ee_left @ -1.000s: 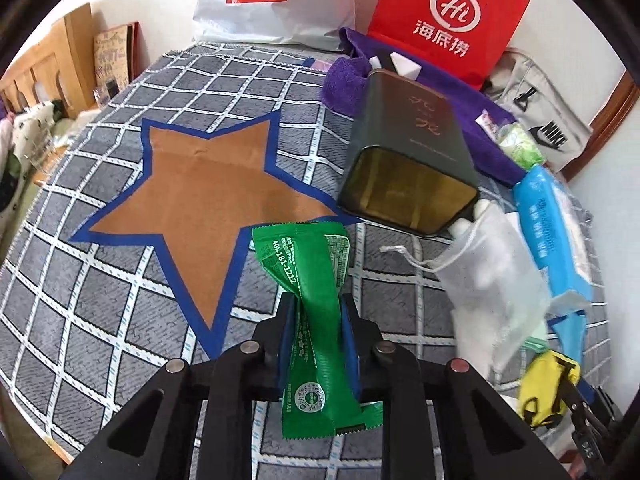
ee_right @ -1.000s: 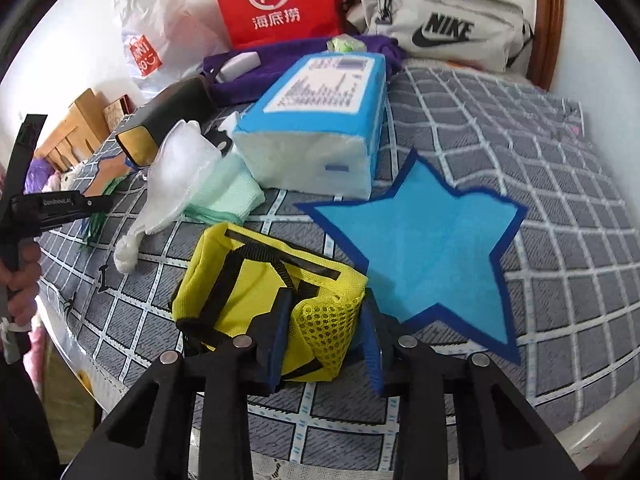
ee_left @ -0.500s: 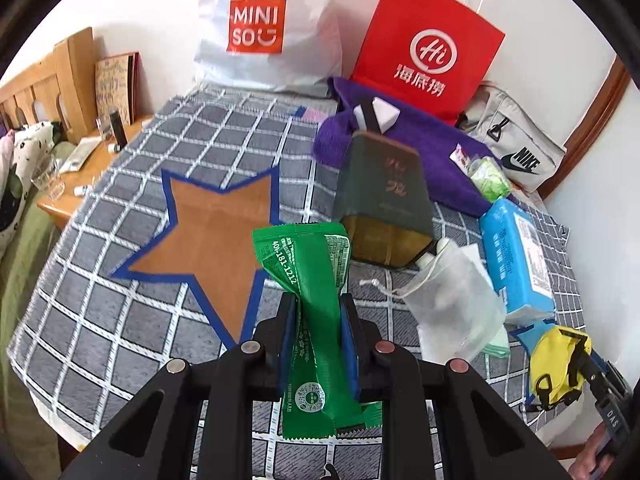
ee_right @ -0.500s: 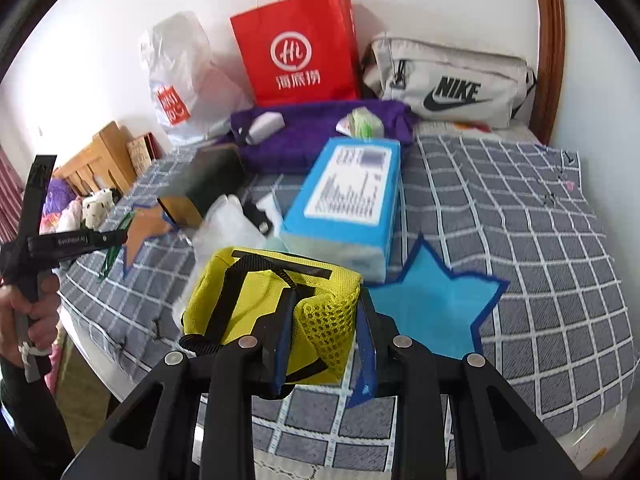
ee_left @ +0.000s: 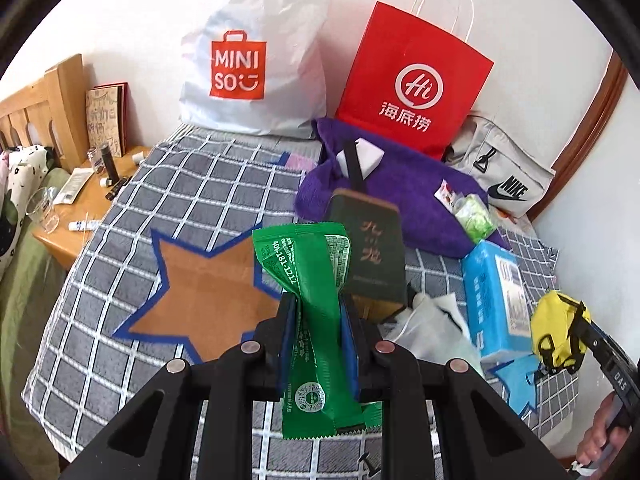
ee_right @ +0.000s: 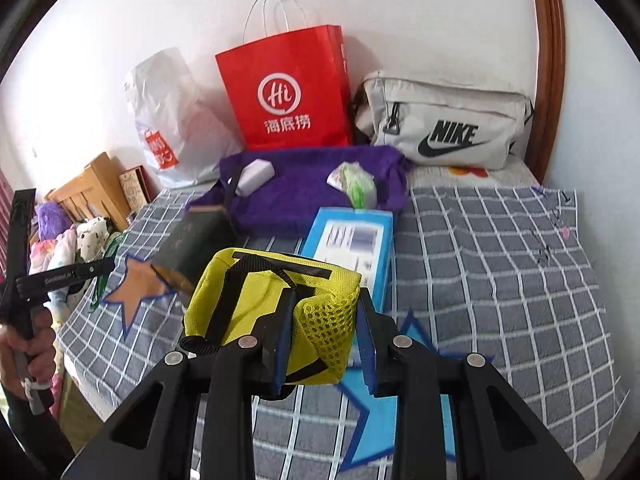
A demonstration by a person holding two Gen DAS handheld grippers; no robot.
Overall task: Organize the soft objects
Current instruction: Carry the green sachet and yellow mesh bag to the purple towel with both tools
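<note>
Both tools have risen off the checked bed since a second ago. We see the left tool pinching a crinkly green foil packet at mid-length, upright, angled down over the brown star. Right tool clamps the yellow mesh pouch by its netted corner, above the blue star.

A red paper bag and a white plastic shopping bag are propped against the wall at the back of the checked bedspread. A grey belt bag is laid beside the red one. A wooden bedside table is seen left of the bed, strewn with small bottles, and a framed picture is leant on it.
</note>
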